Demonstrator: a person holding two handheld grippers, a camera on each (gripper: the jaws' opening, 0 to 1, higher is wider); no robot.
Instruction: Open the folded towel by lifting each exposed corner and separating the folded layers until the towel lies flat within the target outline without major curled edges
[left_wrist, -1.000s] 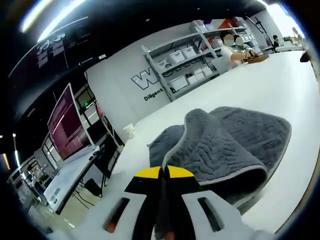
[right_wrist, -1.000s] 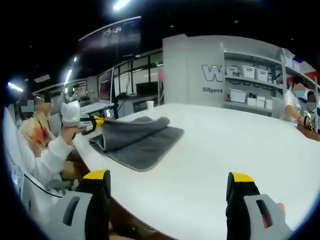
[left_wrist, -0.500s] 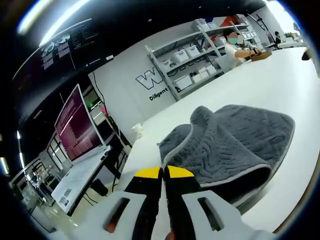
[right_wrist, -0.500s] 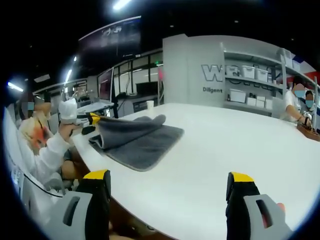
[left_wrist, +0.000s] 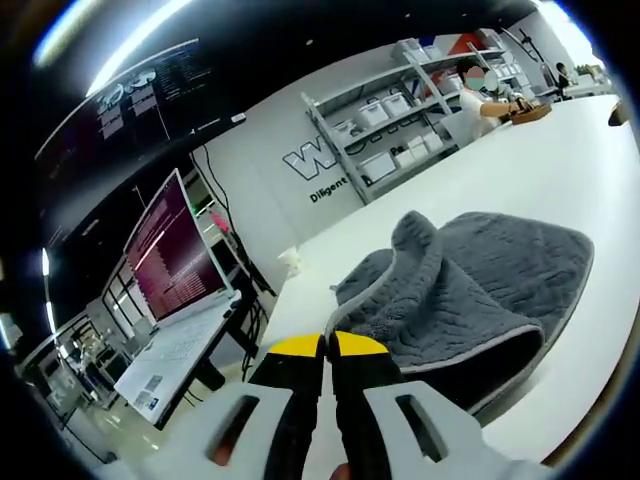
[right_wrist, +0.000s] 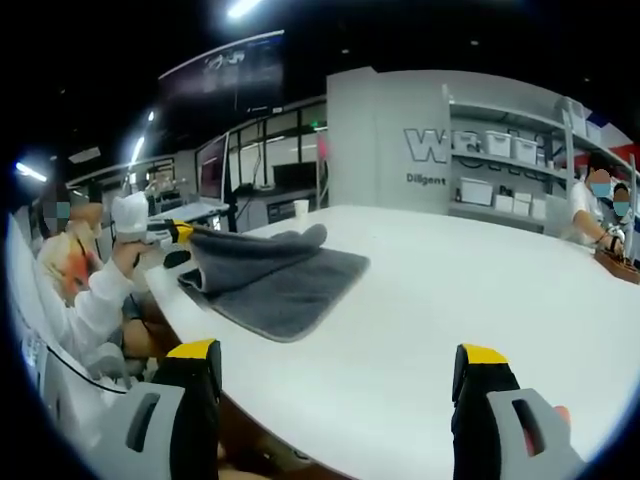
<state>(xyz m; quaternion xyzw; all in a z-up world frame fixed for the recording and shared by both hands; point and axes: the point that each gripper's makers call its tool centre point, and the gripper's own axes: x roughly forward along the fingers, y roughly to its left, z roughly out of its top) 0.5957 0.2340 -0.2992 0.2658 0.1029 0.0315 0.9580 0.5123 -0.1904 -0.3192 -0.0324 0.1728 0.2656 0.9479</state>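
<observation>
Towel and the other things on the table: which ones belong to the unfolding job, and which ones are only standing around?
Belong to the job:
- grey towel, folded
- left gripper, shut on a towel edge
- right gripper, open, away from the towel
- white table

Only standing around:
- white cup
- shelves with bins
- monitor

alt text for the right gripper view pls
A folded grey towel lies on a white table, its near corner lifted by the left tool in a person's hand. The right tool is open in the foreground, off the towel.
</observation>
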